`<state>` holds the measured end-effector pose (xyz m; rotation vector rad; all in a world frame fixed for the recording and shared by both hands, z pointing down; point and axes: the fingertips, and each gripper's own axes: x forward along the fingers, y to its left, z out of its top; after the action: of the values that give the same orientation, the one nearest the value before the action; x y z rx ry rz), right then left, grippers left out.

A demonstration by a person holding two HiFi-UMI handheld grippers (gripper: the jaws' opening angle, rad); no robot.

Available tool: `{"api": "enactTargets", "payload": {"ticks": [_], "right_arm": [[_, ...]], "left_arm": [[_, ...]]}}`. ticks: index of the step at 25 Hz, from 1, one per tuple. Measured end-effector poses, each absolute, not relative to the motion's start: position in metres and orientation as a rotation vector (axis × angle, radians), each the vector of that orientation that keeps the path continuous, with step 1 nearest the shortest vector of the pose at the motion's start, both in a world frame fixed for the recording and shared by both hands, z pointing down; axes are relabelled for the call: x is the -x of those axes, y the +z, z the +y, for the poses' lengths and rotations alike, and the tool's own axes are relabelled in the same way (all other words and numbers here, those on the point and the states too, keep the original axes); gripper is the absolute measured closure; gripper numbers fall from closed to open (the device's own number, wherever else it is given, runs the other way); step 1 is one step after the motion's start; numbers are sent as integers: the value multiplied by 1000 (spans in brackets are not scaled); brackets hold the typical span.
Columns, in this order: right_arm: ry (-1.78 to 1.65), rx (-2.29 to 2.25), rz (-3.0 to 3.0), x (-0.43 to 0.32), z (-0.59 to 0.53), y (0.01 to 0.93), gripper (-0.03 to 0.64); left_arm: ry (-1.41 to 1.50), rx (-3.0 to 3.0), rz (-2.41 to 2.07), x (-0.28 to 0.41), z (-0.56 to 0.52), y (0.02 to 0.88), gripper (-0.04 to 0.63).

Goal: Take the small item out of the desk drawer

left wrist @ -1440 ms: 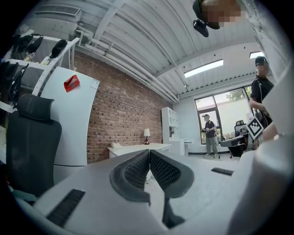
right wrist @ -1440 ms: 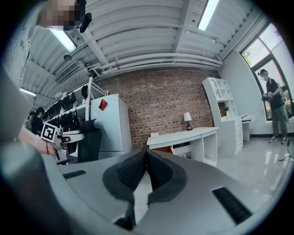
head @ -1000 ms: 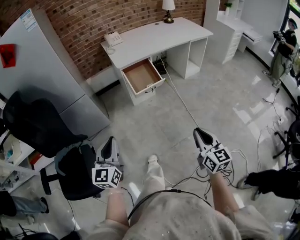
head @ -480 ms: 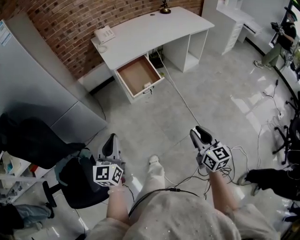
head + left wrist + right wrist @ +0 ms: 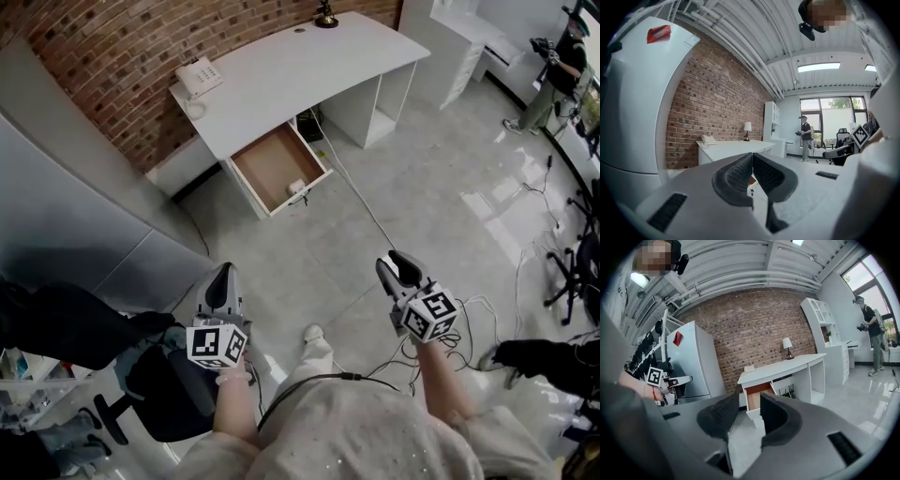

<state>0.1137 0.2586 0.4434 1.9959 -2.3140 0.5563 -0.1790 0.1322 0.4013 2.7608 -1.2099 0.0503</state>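
Head view: the drawer (image 5: 267,164) hangs open under the far table (image 5: 281,66), with the small white item (image 5: 296,186) in its near right corner. Neither claw view shows it. The left claw (image 5: 752,161) is pressed together, empty. The right claw (image 5: 749,405) has just been opening, jaws apart, nothing between.

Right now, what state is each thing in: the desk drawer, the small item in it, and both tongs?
White desk drawer with wooden bottom: pulled open.
Small white item: lying inside the drawer near its front, untouched.
Left tongs: shut, nothing between them.
Right tongs: open and empty; they have just been opening.
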Motion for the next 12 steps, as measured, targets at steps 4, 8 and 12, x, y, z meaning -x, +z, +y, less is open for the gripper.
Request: {"api": "enactTargets", "payload": {"ticks": [4,8,12], "right_arm": [[568,-1981,-2302,-106,233,449,468],[565,-1980,-2295,-106,209,452,466],[545,-1975,-2316,-101,187,447,465]], "left_arm": [[49,-2769,-1192,179,99,404,591],[34,-2781,-1179,176,73,404,589],[16,-2776,-1194,177,52,404,590]]}}
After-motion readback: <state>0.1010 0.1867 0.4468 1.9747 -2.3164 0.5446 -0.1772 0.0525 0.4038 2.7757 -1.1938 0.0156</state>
